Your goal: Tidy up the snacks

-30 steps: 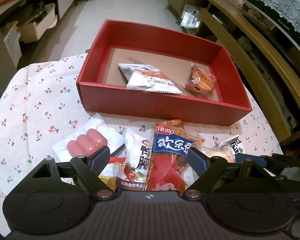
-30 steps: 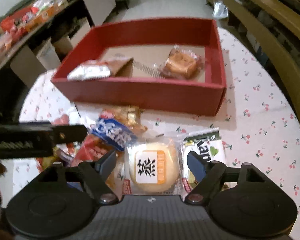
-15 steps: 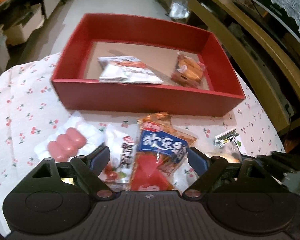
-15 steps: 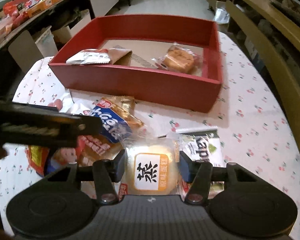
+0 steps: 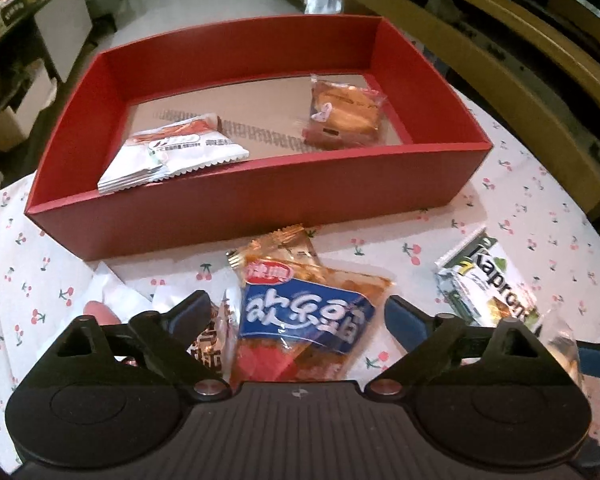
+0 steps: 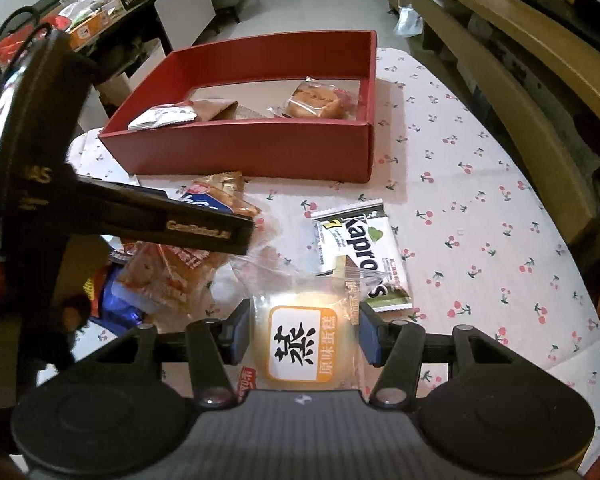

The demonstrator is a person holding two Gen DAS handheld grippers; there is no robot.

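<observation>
Right gripper (image 6: pixel 300 338) jaws now clamped on steamed cake (image 6: pixel 306 344), earlier wide; left gripper (image 5: pixel 296 316) jaws opening over blue-labelled packet (image 5: pixel 304 316).

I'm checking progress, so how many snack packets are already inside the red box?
2: a white packet at the red box's near left, and a clear-wrapped pastry at its far right. None seems hidden.
</observation>
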